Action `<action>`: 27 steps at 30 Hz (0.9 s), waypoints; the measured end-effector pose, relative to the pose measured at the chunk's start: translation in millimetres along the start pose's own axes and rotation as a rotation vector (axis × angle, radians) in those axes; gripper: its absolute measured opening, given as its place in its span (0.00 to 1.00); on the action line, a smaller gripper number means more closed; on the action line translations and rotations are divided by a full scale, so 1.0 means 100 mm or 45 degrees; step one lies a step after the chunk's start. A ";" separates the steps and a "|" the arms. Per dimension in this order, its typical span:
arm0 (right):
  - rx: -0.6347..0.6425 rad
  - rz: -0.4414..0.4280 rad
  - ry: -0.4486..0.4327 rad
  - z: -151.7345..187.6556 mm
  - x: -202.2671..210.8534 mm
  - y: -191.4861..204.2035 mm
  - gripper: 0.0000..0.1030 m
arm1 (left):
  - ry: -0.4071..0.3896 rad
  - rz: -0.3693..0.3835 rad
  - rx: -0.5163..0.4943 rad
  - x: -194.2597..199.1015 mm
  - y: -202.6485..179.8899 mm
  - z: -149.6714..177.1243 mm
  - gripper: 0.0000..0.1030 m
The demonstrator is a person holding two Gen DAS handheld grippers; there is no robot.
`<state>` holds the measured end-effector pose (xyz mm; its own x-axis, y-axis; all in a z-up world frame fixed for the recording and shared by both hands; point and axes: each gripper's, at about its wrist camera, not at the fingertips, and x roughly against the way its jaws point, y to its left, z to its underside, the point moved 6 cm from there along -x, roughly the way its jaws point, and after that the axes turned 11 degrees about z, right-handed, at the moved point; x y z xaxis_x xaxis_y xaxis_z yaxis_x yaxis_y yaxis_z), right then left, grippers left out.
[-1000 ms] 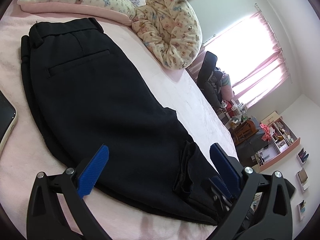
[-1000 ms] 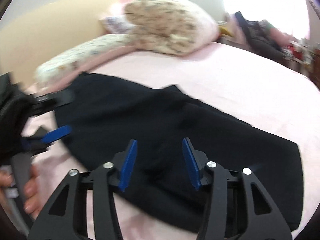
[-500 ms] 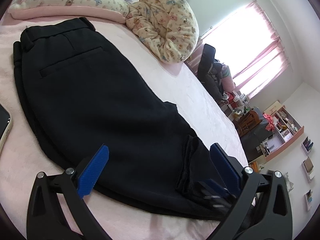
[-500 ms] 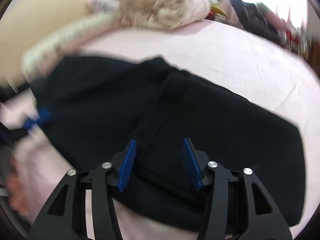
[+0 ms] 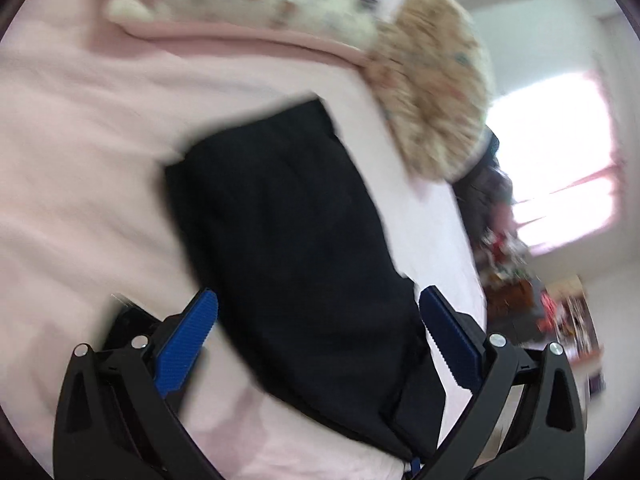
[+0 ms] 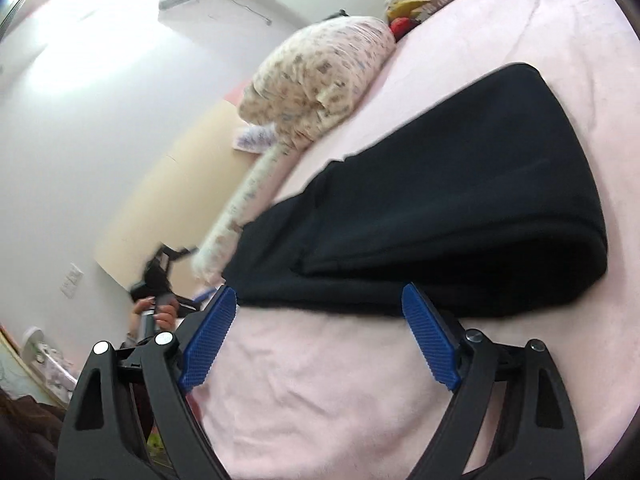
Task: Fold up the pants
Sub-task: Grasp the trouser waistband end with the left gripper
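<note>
Pants (image 6: 460,208) lie folded over on the bed (image 6: 320,380). Right gripper (image 6: 320,320) is opening, empty; left gripper (image 5: 316,340) gapes wide, gripping nothing. Next: regrasp the 3 o'clock fold edge.

Matt black cloth pants (image 6: 460,216), fuzzy pink bedsheet (image 6: 340,392)

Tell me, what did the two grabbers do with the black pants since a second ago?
The right gripper pulled back off the pants; its fingers, narrow over the cloth before, are opening, with only pink bedspread between them. The left gripper swung sideways, so the pants look turned in its view. It stayed wide open, gripping nothing. The pants stayed folded on the bed, near the pillow.
</note>
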<state>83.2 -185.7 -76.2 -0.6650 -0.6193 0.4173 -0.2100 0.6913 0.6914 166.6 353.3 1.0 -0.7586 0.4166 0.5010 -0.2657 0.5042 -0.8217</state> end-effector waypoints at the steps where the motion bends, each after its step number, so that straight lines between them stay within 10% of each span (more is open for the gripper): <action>1: 0.017 0.006 -0.001 0.00 -0.01 0.01 0.87 | -0.011 -0.041 -0.004 0.03 0.02 -0.06 0.98; 11: 0.079 0.029 0.020 0.06 -0.05 0.07 0.89 | 0.235 -0.098 0.140 -0.46 0.39 -0.21 0.98; 23: 0.075 0.017 0.034 0.09 -0.05 0.07 0.91 | 0.093 0.128 0.036 -0.50 0.35 -0.25 0.97; 27: 0.074 0.013 0.040 0.08 -0.08 0.08 0.92 | 0.033 0.164 0.044 -0.45 0.39 -0.25 0.65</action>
<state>81.0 -172.2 -78.9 -0.6449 -0.6229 0.4428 -0.2453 0.7174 0.6520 205.0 373.0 -46.8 -0.7723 0.4958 0.3972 -0.1879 0.4190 -0.8883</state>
